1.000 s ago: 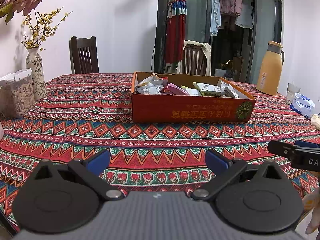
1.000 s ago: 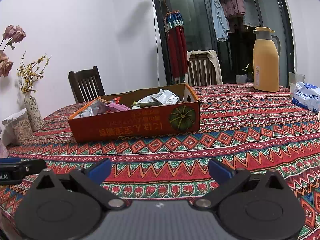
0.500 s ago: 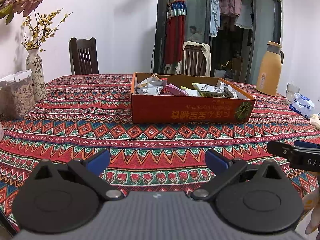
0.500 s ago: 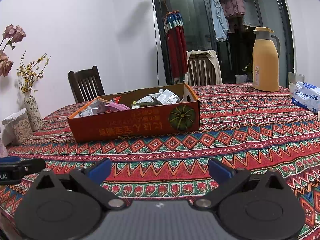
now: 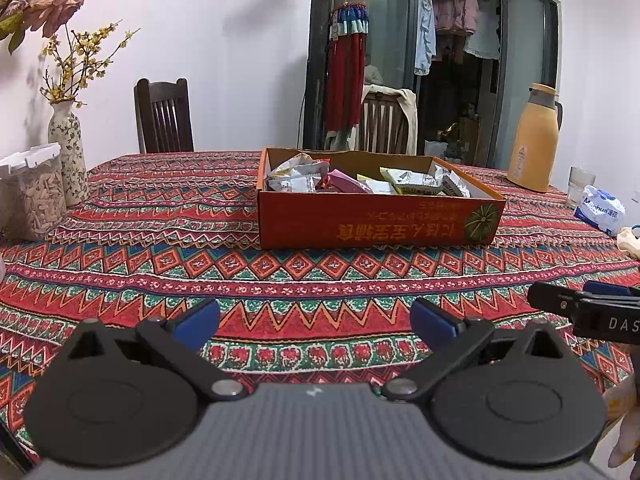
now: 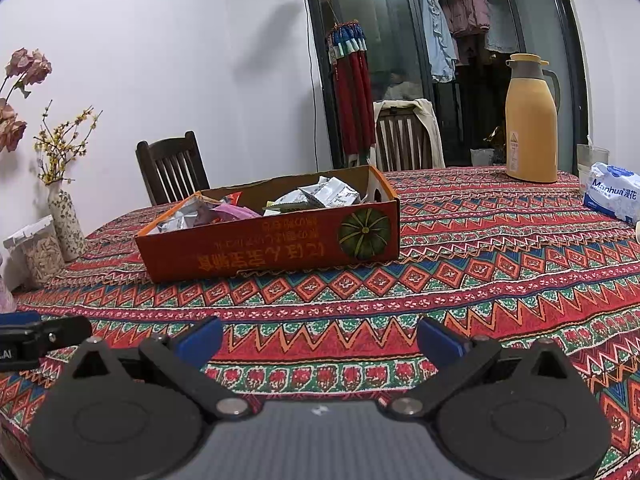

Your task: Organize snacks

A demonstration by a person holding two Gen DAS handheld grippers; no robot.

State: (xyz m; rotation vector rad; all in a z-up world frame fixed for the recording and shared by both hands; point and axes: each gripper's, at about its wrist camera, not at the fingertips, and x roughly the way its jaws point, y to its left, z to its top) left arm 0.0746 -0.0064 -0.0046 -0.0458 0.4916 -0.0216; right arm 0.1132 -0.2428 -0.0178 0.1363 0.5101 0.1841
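An orange cardboard box stands mid-table on the patterned cloth and holds several wrapped snacks. It also shows in the right wrist view, with snacks inside. My left gripper is open and empty, low over the near table edge, well short of the box. My right gripper is open and empty, at the same distance, to the right of the left one. The right gripper's side shows in the left wrist view; the left gripper's side shows in the right wrist view.
A yellow thermos and a white tissue pack stand at the far right. A flower vase and a clear container of seeds stand at the left. Wooden chairs stand behind the table.
Both grippers stay open and nearly still; the left view has shifted very slightly.
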